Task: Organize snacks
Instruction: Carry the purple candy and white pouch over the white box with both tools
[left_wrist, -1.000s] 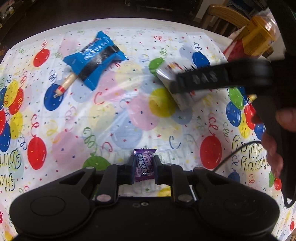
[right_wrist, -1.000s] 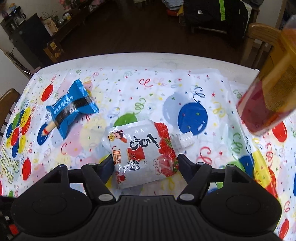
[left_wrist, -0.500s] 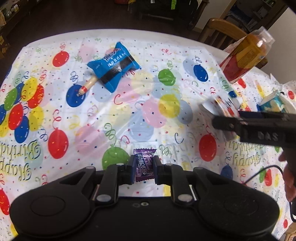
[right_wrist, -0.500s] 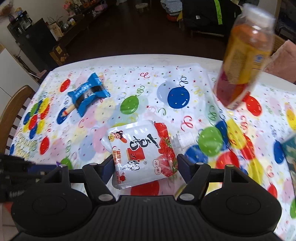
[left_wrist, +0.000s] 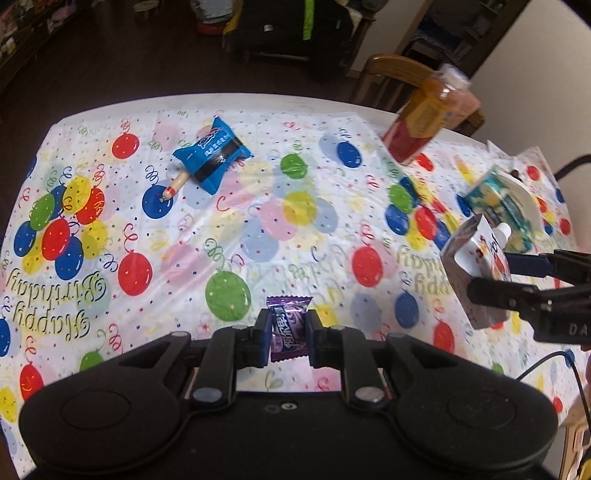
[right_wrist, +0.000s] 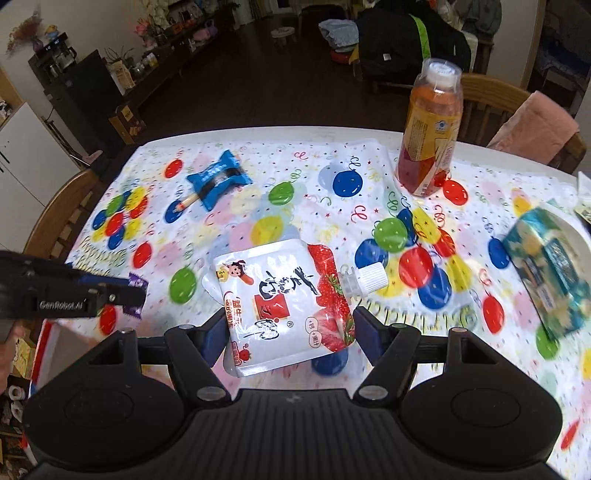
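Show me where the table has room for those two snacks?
Middle cloth, between blue packet and bottle, lies bare. The right is crowded: green box sits there.

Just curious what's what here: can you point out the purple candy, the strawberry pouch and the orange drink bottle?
purple candy (left_wrist: 289, 328): left wrist view, wrapper middle.
strawberry pouch (right_wrist: 280, 306): right wrist view, printed front.
orange drink bottle (right_wrist: 430, 129): right wrist view, yellow label.

I saw a balloon-print tablecloth (left_wrist: 258, 229) spread over the table. Wooden chairs (right_wrist: 491, 99) stood at the far edge, one draped with a pink cloth (right_wrist: 535, 122). A dark cabinet (right_wrist: 85, 92) stood against the left wall.
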